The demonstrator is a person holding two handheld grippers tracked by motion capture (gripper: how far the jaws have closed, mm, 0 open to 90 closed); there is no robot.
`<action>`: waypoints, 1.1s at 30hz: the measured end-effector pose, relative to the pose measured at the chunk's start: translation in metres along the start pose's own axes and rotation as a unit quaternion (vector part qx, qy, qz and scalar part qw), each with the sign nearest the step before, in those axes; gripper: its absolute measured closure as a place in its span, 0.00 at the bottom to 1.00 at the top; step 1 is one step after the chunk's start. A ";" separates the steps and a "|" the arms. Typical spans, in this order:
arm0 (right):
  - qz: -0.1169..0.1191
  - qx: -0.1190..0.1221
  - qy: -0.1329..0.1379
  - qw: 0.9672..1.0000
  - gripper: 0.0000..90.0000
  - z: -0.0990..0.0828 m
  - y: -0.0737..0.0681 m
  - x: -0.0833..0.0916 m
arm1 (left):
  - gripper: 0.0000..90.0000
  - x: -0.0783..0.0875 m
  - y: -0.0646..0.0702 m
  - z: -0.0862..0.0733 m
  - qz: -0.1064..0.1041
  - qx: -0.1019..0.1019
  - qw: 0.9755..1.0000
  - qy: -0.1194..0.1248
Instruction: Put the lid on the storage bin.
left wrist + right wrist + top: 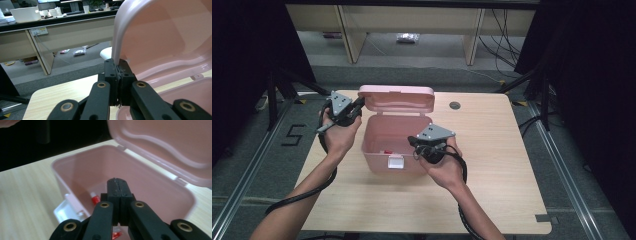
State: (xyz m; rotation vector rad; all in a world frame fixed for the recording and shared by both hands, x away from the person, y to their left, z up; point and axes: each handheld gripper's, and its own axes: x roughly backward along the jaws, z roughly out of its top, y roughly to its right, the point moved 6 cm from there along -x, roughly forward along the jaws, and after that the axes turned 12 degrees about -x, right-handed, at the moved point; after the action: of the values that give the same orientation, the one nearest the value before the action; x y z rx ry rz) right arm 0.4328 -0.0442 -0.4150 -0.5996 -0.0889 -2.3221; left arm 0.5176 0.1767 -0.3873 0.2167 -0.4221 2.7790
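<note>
The left tongs (357, 107) are clamped on the left edge of the raised lid (398, 97), the thin pink rim pinched between the black jaws, as the left gripper view shows with the lid (160, 37) rising right above the jaw tips. The right tongs (417, 144) are pressed fully together with nothing between them, hovering above the open mouth of the pink box (384, 145). The box stands near the middle of the bench (492, 165), slightly toward its left edge, its white latch (395, 163) facing the near edge. In the right gripper view a small red-and-white tube (95, 199) lies on the floor of the box (155, 195).

We judge the step to be holding the lid up while the right tongs work at the opening. To do it well we keep the left grip firm and steady so the lid cannot drop, avoid levering against the hinge, and move the right tongs straight, away from the box walls, without nudging the box along the bench
</note>
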 end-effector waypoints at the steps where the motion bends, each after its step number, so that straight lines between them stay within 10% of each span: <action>1: -0.004 -0.003 0.001 1.000 1.00 0.001 0.003 0.001 | 0.97 0.000 0.000 0.000 0.000 0.000 1.000 0.000; 33: -0.035 -0.045 0.029 0.998 1.00 0.018 0.043 0.012 | 0.97 0.011 0.004 -0.007 -0.006 -0.001 1.000 0.001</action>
State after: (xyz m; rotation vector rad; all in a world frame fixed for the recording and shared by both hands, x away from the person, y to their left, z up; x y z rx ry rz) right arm 0.4610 -0.0793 -0.3977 -0.5816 0.0233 -2.4202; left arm 0.5054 0.1783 -0.3933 0.2148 -0.4204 2.7671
